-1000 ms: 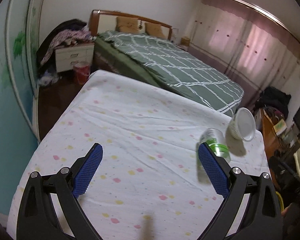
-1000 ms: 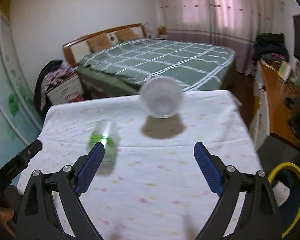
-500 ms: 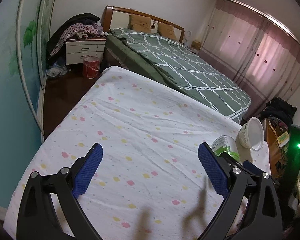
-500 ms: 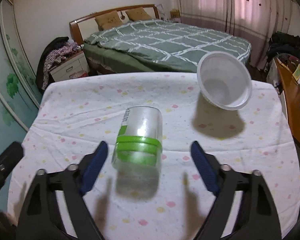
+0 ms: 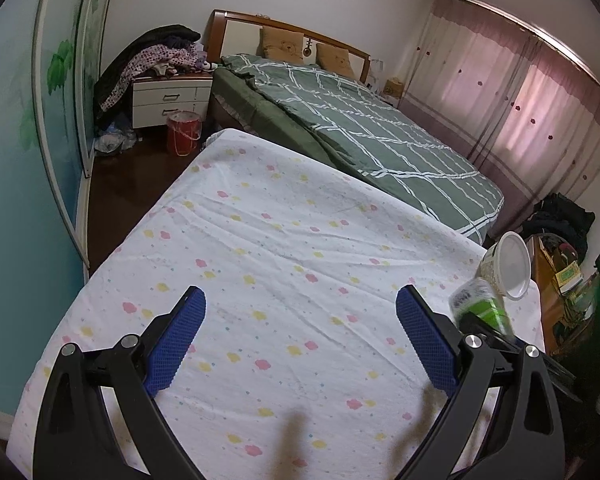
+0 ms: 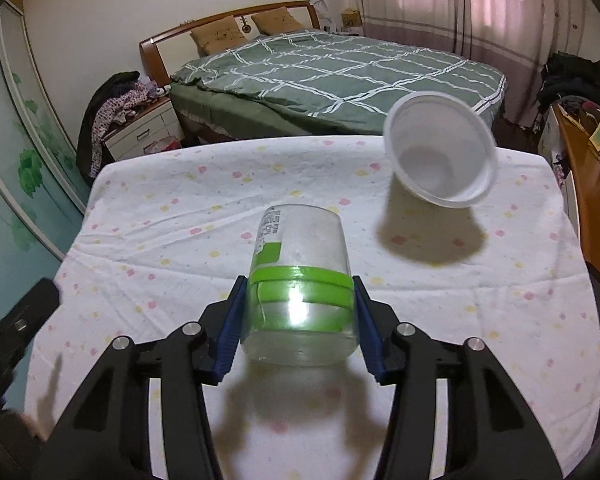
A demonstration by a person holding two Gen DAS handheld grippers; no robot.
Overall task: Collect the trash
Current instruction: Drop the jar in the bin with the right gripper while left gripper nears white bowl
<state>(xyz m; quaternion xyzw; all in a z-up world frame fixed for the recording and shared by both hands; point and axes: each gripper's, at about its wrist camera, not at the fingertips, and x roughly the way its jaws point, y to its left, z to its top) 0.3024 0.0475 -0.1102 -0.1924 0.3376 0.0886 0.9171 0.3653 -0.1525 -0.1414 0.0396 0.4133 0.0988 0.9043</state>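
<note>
Right wrist view: the right gripper (image 6: 298, 318) has its blue pads on both sides of a clear plastic jar (image 6: 300, 288) with a green band, and its jaws are closing on it; the pads look to be touching the jar's sides. The jar lies tipped on a table covered with a white cloth dotted with pink and yellow (image 6: 180, 232). Farther off to the right, a white plastic bowl (image 6: 440, 160) lies on its side near the table's far edge. In the left wrist view, the left gripper (image 5: 300, 344) hangs wide apart over bare cloth, holding nothing. Beyond the table stands a bed with a green checked cover (image 6: 340, 68).
</note>
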